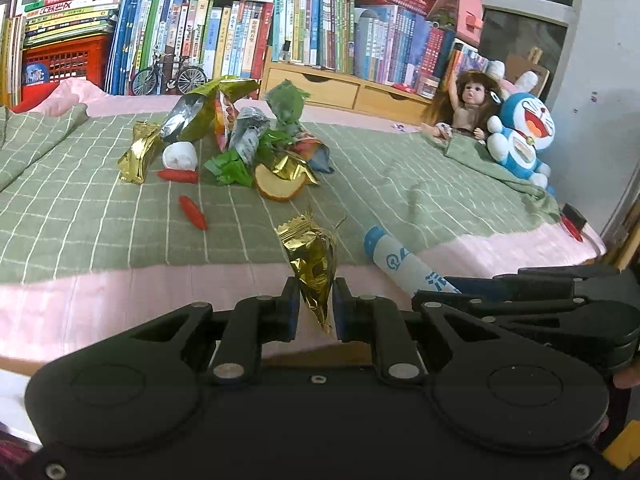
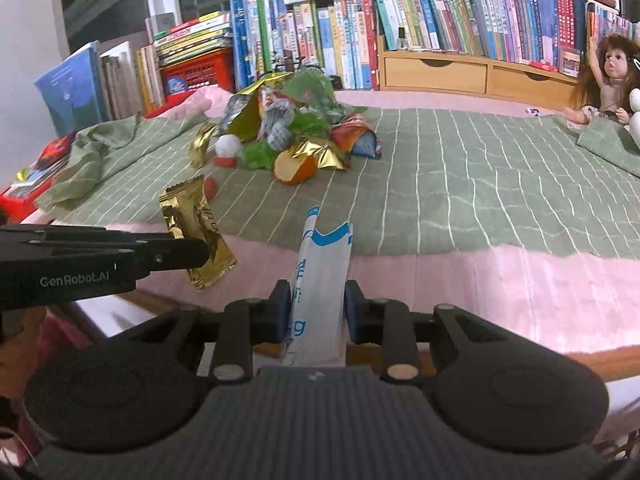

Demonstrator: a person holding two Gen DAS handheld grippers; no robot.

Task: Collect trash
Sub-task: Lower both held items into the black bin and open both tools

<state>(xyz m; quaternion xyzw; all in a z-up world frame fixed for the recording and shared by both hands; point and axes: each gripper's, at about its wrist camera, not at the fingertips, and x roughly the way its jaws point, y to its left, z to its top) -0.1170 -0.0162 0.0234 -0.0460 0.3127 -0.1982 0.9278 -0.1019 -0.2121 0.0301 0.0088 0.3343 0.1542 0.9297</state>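
My left gripper [image 1: 316,306] is shut on a crumpled gold wrapper [image 1: 310,258], held over the bed's near pink edge. From the right wrist view the same gold wrapper [image 2: 198,232] sticks up from the left gripper's finger at the left. My right gripper [image 2: 318,306] is shut on a white and blue wrapper [image 2: 322,276]; that white and blue wrapper [image 1: 404,264] shows at the right of the left wrist view. A pile of trash [image 1: 240,136] lies on the green checked blanket [image 1: 400,200]: foil packets, green scraps, an orange peel and two red pieces. The pile [image 2: 292,136] is ahead and left of the right gripper.
Rows of books [image 1: 312,28] and a wooden drawer unit [image 1: 340,90] line the back. A doll [image 1: 464,104] and a blue plush toy [image 1: 524,136] sit at the right. A red crate [image 1: 68,60] and a model bicycle [image 1: 170,74] stand at the back left.
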